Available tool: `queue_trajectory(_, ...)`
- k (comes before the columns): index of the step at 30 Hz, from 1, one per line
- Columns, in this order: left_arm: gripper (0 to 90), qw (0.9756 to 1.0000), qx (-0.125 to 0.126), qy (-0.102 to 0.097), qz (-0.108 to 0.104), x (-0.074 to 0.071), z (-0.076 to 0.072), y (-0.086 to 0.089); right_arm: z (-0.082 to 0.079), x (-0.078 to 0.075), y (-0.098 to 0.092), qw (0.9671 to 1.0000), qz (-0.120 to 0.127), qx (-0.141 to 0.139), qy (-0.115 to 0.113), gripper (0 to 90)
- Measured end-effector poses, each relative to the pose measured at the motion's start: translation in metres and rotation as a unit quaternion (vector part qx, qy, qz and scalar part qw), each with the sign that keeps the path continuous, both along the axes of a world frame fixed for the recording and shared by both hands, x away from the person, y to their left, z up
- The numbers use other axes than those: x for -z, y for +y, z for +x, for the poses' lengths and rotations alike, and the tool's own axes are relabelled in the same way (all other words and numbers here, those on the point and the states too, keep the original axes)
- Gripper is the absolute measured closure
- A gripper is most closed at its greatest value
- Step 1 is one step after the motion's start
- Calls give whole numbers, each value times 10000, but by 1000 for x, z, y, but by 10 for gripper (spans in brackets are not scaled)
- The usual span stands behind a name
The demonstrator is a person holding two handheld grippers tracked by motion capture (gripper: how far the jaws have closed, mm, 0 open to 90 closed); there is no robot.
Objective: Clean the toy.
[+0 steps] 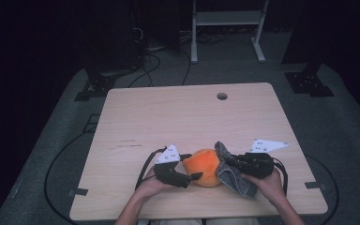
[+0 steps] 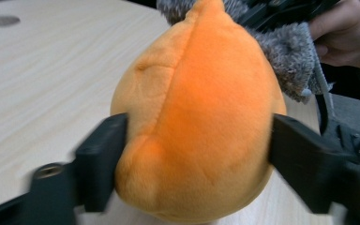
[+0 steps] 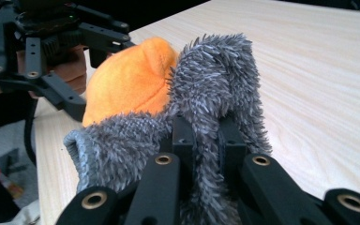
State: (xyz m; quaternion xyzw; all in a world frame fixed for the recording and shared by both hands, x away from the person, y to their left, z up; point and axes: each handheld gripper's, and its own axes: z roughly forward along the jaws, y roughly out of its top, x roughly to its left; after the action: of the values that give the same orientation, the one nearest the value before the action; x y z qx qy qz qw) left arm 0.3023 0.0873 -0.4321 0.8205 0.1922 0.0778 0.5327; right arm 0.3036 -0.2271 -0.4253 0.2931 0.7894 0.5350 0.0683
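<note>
While both hands work at the near edge of the light wooden table (image 1: 136,122), the scene reads from left to right as follows.

Left gripper: the left gripper (image 1: 194,176) lies low over the tabletop in the person's left hand (image 1: 151,185), pointing right at the toy.
Left jaws: in the left gripper view they stand apart on either side of the toy's broad end, right against the plush; whether the pads press on it I cannot tell.
Plush toy: the round orange plush toy with a raised seam (image 2: 201,117) sits on the table near its front edge, between the two grippers.
Grey cloth: the shaggy grey fleece cloth (image 3: 215,84) lies against the toy's right side, draped up over it and hanging down toward the table edge.
Right gripper: the right gripper (image 3: 205,133) comes in from the right, held in the person's right hand (image 1: 269,183).
Right jaws: pressed close together, pinching a fold of the grey cloth between them.
Far table: a small round hole (image 1: 221,96) shows near the back edge.
</note>
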Motion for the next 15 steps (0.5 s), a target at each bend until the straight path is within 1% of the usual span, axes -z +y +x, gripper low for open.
queue_trajectory(1, 340, 10000, -21, -91, 17, -3, -3, -1, 0, 0, -3, 10000, -15, 20, 14, 806)
queue_trajectory(2, 373, 9999, -27, -139, 11, -6, -5, -1, 0, -1, -6, 10000, 8, 25, -4, 807)
queue_trajectory(3, 388, 9998, -44, -192, -18, -8, -6, -1, -1, -3, -8, 10000, 70, 23, -21, 807)
queue_trajectory(5, 402, 9995, -96, -290, -29, -15, -9, -1, -4, -10, -10, 9998, 121, 35, -161, 807)
queue_trajectory(6, 407, 9995, -142, -283, 12, -18, -9, 0, -6, -15, -10, 9995, 221, -13, -224, 807)
queue_trajectory(7, 412, 9995, -165, -274, 54, -20, -9, 0, -9, -21, -9, 9987, 378, -106, -321, 807)
queue_trajectory(8, 415, 9994, -161, -298, 109, -21, -10, 0, -11, -25, -7, 9980, 452, -171, -397, 807)
queue_trajectory(9, 418, 9993, -168, -304, 132, -22, -11, -1, -14, -28, -3, 9968, 566, -300, -473, 807)
queue_trajectory(10, 420, 9994, -146, -301, 132, -23, -12, -2, -17, -31, 1, 9955, 628, -444, -553, 806)
queue_trajectory(11, 423, 9993, -97, -315, 171, -24, -13, -3, -20, -33, 8, 9957, 465, -448, -670, 807)
queue_trajectory(12, 422, 9992, -54, -340, 194, -24, -14, -4, -20, -34, 12, 9961, 288, -398, -734, 806)
queue_trajectory(13, 420, 9991, -38, -348, 224, -23, -15, -6, -19, -32, 16, 9964, 155, -371, -746, 807)
queue_trajectory(14, 409, 9994, 8, -302, 194, -21, -14, -5, -17, -29, 16, 9968, 134, -335, -708, 807)
queue_trajectory(15, 375, 9995, 22, -269, 149, -20, -13, -4, -14, -25, 14, 9974, 166, -317, -630, 807)
